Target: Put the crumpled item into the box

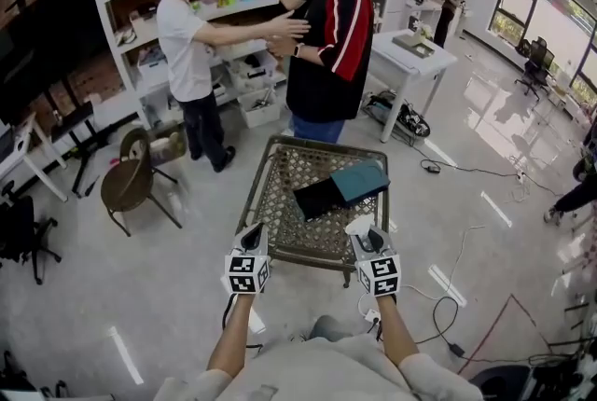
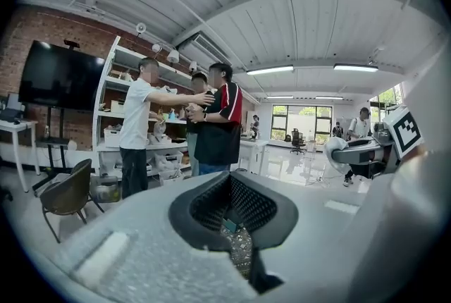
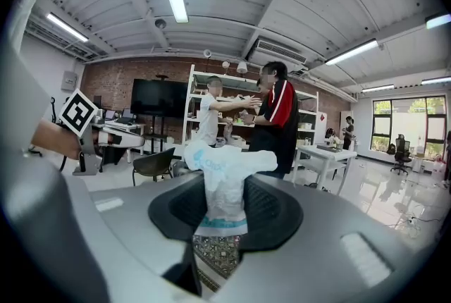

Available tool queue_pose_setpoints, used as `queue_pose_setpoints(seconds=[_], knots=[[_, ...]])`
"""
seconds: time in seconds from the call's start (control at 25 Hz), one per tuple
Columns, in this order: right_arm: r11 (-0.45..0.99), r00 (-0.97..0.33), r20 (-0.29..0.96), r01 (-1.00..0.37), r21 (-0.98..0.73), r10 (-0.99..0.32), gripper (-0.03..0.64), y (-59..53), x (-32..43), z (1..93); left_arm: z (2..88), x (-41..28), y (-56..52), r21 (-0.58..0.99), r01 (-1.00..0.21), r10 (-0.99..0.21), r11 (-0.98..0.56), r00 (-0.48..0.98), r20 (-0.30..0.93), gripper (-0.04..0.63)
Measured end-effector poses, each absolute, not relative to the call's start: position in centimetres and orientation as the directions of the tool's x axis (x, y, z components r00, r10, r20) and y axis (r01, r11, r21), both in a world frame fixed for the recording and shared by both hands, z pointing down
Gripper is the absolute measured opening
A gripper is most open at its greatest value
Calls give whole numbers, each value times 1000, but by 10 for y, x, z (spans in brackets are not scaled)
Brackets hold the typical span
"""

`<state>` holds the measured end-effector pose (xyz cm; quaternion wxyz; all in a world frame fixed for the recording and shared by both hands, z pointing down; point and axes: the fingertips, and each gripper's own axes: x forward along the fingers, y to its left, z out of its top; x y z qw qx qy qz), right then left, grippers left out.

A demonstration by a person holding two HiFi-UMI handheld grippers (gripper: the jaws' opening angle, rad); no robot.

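Observation:
A white crumpled bag (image 3: 224,175) with teal print sticks up between the jaws of my right gripper (image 3: 222,213), which is shut on it. In the head view the crumpled bag (image 1: 357,227) shows at the tip of the right gripper (image 1: 364,239), over the near right edge of the wicker table (image 1: 284,168). A black box (image 1: 317,198) with a teal lid (image 1: 360,180) leaning on it lies in the table's middle. My left gripper (image 1: 250,239) hovers at the near left edge. In its own view the left gripper (image 2: 236,224) has a narrow gap and holds nothing.
Two people (image 1: 322,35) stand close behind the table, arms touching. A brown chair (image 1: 126,183) is at the left, a white desk (image 1: 410,56) at the back right, shelves (image 1: 140,7) behind. Cables (image 1: 457,171) run over the floor to the right.

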<state>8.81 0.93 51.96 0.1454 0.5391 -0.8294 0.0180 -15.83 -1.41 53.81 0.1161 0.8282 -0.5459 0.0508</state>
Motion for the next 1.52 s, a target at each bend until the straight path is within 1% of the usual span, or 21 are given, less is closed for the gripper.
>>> queue_pose_setpoints(seconds=[0.16,0.32,0.64,1.24,1.52], knots=[[421,-379,269,-899,118,-886,118,-8,86,530,551,-157,-27,135,-914,-886,-381,403,228,5],[435,-393,273,-893,112,-878,118,-35,83,535,558,-166,-46,133,-925,-892,-356,379,246,5],[459,-422,267,-883,96,-866,118,-121,84,535,553,-174,-121,117,-942,-907,-313,334,256,5],[486,-454,265,-871,67,-850,118,-280,129,530,533,-124,-280,93,-952,-919,-291,305,250,6],[488,-462,257,-871,46,-849,118,-329,154,537,536,-96,-329,79,-954,-920,-288,299,255,5]])
